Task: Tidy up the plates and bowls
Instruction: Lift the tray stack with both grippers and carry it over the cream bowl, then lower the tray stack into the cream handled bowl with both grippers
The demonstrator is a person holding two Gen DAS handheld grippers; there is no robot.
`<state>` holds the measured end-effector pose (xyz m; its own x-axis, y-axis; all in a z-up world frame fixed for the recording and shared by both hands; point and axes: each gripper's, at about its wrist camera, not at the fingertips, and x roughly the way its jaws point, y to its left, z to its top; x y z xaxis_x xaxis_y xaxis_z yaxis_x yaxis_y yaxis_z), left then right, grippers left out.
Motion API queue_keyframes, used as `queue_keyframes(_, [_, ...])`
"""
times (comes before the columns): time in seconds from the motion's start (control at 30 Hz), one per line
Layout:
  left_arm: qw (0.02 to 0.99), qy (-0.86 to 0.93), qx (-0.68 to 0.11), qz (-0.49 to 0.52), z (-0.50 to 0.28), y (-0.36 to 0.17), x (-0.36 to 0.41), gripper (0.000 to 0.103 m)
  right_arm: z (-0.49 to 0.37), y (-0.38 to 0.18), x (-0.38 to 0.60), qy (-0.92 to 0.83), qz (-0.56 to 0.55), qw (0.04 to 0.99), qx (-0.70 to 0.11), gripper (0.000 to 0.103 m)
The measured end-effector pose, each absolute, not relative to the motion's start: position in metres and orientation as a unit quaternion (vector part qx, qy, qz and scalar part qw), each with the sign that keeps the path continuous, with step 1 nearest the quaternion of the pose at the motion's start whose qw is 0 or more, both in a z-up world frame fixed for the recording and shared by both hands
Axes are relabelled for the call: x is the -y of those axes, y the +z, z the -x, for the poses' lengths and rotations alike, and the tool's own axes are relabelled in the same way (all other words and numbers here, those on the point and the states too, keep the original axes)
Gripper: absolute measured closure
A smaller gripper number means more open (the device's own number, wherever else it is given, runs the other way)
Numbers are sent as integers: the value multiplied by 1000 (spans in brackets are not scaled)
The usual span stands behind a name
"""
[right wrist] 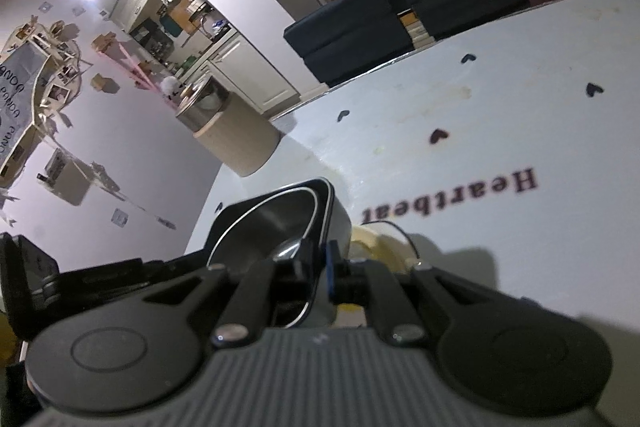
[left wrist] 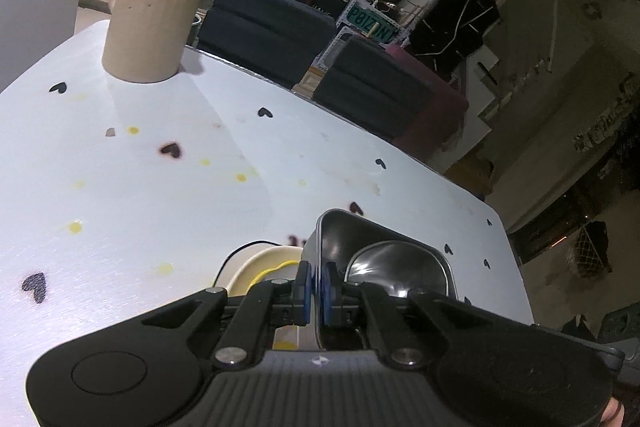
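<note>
**Ana:** Well, starting at the left: the left gripper (left wrist: 315, 291) has its blue pads pinched on the near wall of the steel container (left wrist: 384, 259), one pad outside and one inside the rim. That looks like a lifting hold, since a thin metal wall is the only edge to grab.

**Ben:** And just left of that container?

**Ana:** A cream bowl (left wrist: 260, 273) with a yellow line inside, touching or nearly touching the steel wall. It sits on the white table (left wrist: 160, 167), near the front.

**Ben:** The right side?

**Ana:** The right gripper (right wrist: 318, 265) is clamped on a wall of the steel container (right wrist: 280, 223) too, so both tools hold one vessel from different sides. I judge that steadies it while it is moved.

**Ben:** Counts?

**Ana:** Two steel pieces, I think: a smaller shiny one nested inside the larger. One cream bowl (right wrist: 384, 245). No flat plate that I can make out. One beige jar (left wrist: 150, 31) with a metal lid stands well apart at the table's far edge, out of the way.
</note>
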<state>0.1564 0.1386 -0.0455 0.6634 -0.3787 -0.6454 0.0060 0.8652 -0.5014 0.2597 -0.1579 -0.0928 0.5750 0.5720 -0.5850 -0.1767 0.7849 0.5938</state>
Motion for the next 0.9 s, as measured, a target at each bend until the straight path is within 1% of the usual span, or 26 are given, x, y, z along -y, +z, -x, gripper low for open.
queue_keyframes(0.5, [867,-100,-444,202,-167,-77,-133,97,-256,-104,151,200,-198,854,-437,96])
queue_keyframes(0.9, [868,-88,-452,188,-170,-85,-130,97,-256,-114,144,193,-180,853,-450,96])
